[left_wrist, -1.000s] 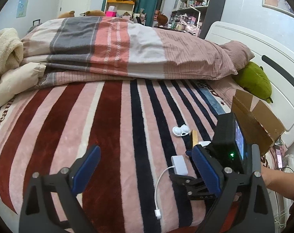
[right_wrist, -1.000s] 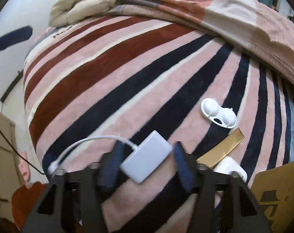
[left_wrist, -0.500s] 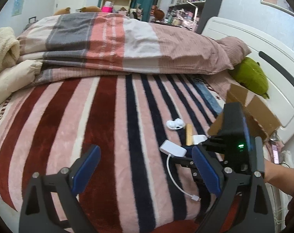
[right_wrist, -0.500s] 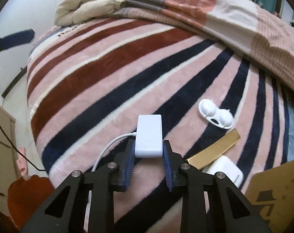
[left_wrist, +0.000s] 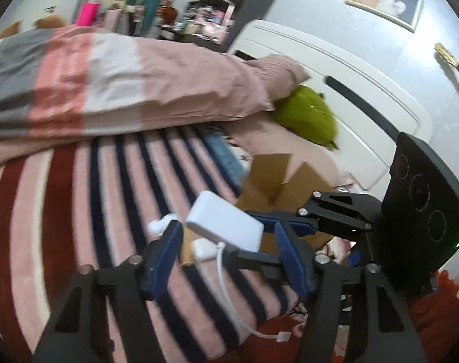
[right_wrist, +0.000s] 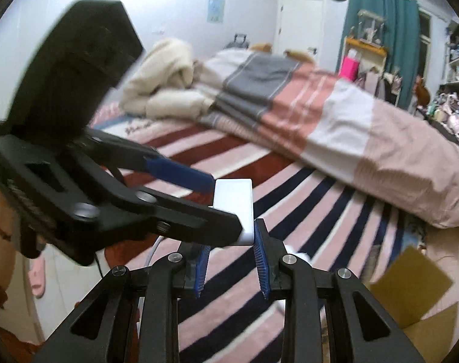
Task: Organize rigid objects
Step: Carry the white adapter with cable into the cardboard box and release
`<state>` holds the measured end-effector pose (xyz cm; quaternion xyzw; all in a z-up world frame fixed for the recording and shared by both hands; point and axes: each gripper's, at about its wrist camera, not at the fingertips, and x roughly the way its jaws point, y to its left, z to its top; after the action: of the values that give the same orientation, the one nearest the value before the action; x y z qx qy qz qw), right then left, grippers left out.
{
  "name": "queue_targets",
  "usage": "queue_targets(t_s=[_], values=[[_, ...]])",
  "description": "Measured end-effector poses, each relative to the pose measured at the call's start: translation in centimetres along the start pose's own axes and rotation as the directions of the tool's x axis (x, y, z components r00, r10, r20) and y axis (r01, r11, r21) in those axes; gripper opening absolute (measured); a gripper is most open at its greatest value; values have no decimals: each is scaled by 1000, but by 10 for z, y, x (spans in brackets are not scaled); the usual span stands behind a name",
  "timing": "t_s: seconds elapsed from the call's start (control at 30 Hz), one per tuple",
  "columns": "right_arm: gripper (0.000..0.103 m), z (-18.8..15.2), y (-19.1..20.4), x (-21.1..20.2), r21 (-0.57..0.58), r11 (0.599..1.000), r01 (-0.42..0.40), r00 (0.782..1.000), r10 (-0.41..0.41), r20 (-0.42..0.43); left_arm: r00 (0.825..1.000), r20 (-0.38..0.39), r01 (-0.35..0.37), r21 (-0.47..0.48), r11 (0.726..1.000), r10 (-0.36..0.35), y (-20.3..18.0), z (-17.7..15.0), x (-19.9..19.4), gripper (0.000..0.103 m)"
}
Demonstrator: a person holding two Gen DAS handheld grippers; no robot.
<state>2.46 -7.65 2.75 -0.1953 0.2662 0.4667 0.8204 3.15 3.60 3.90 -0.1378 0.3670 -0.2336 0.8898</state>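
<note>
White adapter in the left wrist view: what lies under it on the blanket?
Below the white adapter lie a small white charger and a flat golden-brown piece on the striped blanket. The adapter covers part of both.

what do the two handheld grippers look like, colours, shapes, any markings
Both are matte black, angular frames with cut-out slots and silver screw heads. Each left gripper finger carries a blue pad, as on the right gripper, whose fingers have ridged blue pads. The right unit's broad black rear body shows three circle outlines and a small green light. A red-orange sleeve shows behind it.
</note>
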Motion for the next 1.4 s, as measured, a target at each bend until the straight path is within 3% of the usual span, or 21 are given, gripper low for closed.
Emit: queue_targets(t_s=[0.07, 0.13, 0.17, 0.4, 0.6, 0.77, 0.8, 0.83, 0.9, 1.07, 1.27, 1.4], values=[[23, 0, -13, -14, 13, 1000, 25, 999, -25, 28, 1000, -18, 9, 33, 999, -9, -15, 16, 14, 51], [23, -1, -27, -23, 31, 998, 54, 997, -55, 49, 999, -44, 14, 71, 997, -11, -31, 33, 30, 39], [23, -2, -33, -27, 40, 997, 68, 996, -71, 54, 998, -62, 19, 86, 996, -14, -39, 40, 39, 37], [23, -26, -105, -53, 195, 969, 152, 986, -162, 36, 978, -204, 73, 144, 987, -43, -86, 77, 120, 37], [23, -56, -161, -60, 340, 918, 202, 979, -184, -85, 941, -336, 105, 140, 985, -52, -107, 82, 183, 37], [23, -78, -179, -53, 385, 893, 235, 966, -170, -196, 909, -417, 86, 140, 986, -20, -111, 73, 213, 37], [23, -81, -180, -50, 384, 891, 240, 961, -164, -221, 902, -431, 75, 151, 986, -3, -112, 71, 218, 43], [24, -86, -181, -51, 386, 890, 242, 959, -158, -237, 896, -443, 47, 170, 984, 34, -113, 68, 220, 60], [25, -89, -182, -45, 389, 885, 254, 946, -145, -288, 899, -430, 2, 202, 979, 87, -114, 67, 218, 77], [27, -87, -171, -43, 344, 894, 288, 930, -176, -323, 918, -383, -25, 202, 979, 103, -107, 71, 192, 77], [27, -61, -147, -50, 336, 914, 225, 961, -151, -234, 962, -241, -91, 158, 983, 128, -86, 76, 119, 77], [27, -31, -106, -42, 269, 955, 128, 983, -86, -162, 964, -147, -204, 136, 970, 223, -57, 65, 61, 83]])
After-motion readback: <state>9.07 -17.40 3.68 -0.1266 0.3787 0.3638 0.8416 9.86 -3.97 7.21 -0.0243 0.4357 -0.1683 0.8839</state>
